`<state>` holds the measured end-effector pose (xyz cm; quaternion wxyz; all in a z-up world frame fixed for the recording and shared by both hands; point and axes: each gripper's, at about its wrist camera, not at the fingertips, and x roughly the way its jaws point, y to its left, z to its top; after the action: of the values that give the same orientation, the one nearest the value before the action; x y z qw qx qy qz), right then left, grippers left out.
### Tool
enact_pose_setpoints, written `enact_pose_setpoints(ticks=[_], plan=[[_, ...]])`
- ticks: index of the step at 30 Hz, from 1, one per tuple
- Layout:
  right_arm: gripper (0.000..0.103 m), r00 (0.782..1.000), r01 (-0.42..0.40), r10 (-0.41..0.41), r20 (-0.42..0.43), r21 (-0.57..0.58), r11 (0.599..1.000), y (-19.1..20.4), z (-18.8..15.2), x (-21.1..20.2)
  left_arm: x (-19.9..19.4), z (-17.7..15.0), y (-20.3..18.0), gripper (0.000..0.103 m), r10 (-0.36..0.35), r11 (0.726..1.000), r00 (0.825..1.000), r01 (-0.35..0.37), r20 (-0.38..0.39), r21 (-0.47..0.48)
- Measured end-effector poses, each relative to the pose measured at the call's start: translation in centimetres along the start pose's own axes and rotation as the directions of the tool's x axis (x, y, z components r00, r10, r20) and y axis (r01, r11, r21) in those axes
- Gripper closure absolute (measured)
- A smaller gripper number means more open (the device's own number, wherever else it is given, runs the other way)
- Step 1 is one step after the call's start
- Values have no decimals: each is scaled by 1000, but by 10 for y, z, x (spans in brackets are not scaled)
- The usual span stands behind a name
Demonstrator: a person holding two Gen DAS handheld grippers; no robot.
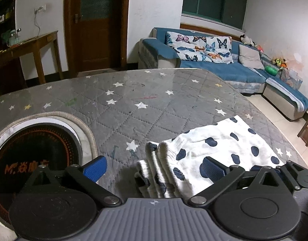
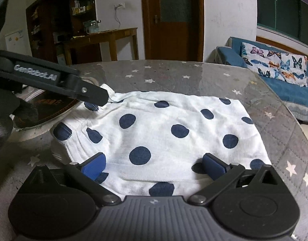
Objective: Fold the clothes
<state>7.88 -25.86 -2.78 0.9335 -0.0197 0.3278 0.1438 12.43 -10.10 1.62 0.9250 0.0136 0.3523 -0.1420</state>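
Right gripper (image 2: 153,165): lower centre of its own view, jaws spread wide, holding nothing; blue pads (image 2: 94,164) hovering over the near hem of the garment (image 2: 164,132), whether touching the cloth not clear.

Garment: white with dark blue spots, lying mostly flat on the table (image 2: 274,120), centre of the right view; gathered ribbed edge bunched at its left end, probably a waistband. Layers stacked at that edge in the left view, so possibly folded over already; equally could be a flat-laid piece awaiting a fold. Not settled from this.

Left gripper (image 1: 154,166): lower centre of its own view, jaws wide apart, gripping nothing; one pad (image 1: 212,169) over the cloth, the other over bare table beside the bunched edge. Likely placed there to take or press that end.

Round hob (image 1: 35,156): set into the table, lower left of the left view, just beside the garment's gathered end.

Sofa (image 1: 224,68): upper right, well beyond the table.
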Motion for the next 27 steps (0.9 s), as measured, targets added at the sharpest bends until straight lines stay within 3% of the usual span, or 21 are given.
enact_pose_setpoints(ticks=[15,22,27], plan=[[0,1000,-2,2,-10,11,1000,1,3,-1,-18,-8,-1,0,7,1000,1000,-7,14,-2],[0,998,15,-16,54,29,999,-5,27,-20,-15,-7,13,0,42,998,999,-41,5,-37],[0,997,39,-42,62,40,998,-13,45,-10,-10,-6,20,0,43,998,999,-43,-7,-52]])
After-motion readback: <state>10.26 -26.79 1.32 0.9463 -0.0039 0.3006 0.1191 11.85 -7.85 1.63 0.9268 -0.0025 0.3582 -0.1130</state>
